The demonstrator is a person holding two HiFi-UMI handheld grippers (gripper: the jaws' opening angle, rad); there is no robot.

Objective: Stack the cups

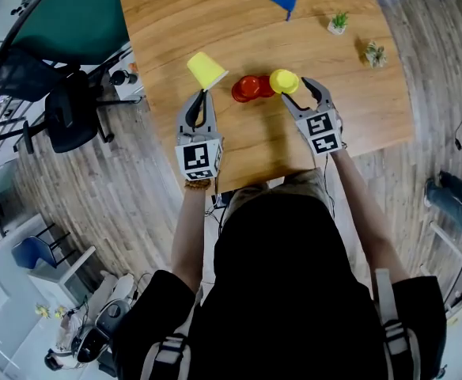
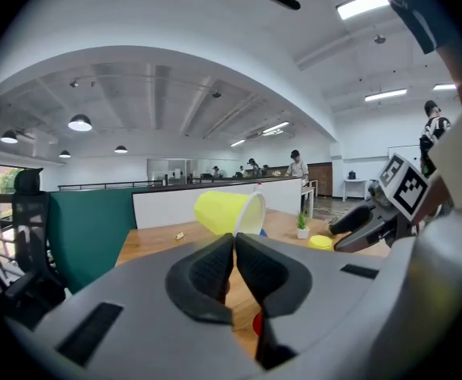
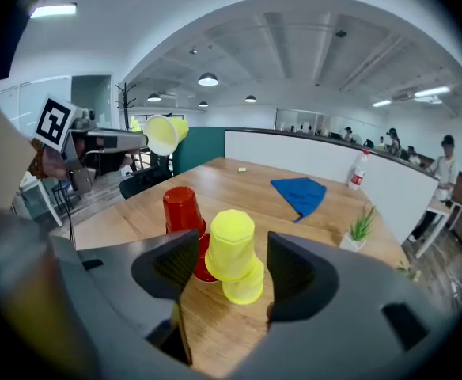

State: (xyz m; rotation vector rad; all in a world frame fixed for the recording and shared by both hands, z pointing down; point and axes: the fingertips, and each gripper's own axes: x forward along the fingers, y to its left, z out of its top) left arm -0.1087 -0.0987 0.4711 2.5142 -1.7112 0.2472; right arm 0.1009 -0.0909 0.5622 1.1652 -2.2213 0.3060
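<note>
1. Left gripper view: we see the left gripper [image 2: 235,238] with jaws pressed together on the rim of a yellow cup [image 2: 223,211], held on its side above the wooden table [image 2: 156,242].
2. Right gripper [image 3: 232,250] has its jaws wide apart either side of the upturned yellow cups [image 3: 231,234] (slight gaps, no squeeze).
3. Red cups [image 3: 180,209] stand just beside those.

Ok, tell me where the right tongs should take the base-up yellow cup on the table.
Take the upturned yellow cup by its tapered side wall, near mid-height, from the person's side, where the open right tongs straddle it. Its closed base faces up, so opposite flanks probably hold best; mind the red cup close on its left.
</note>
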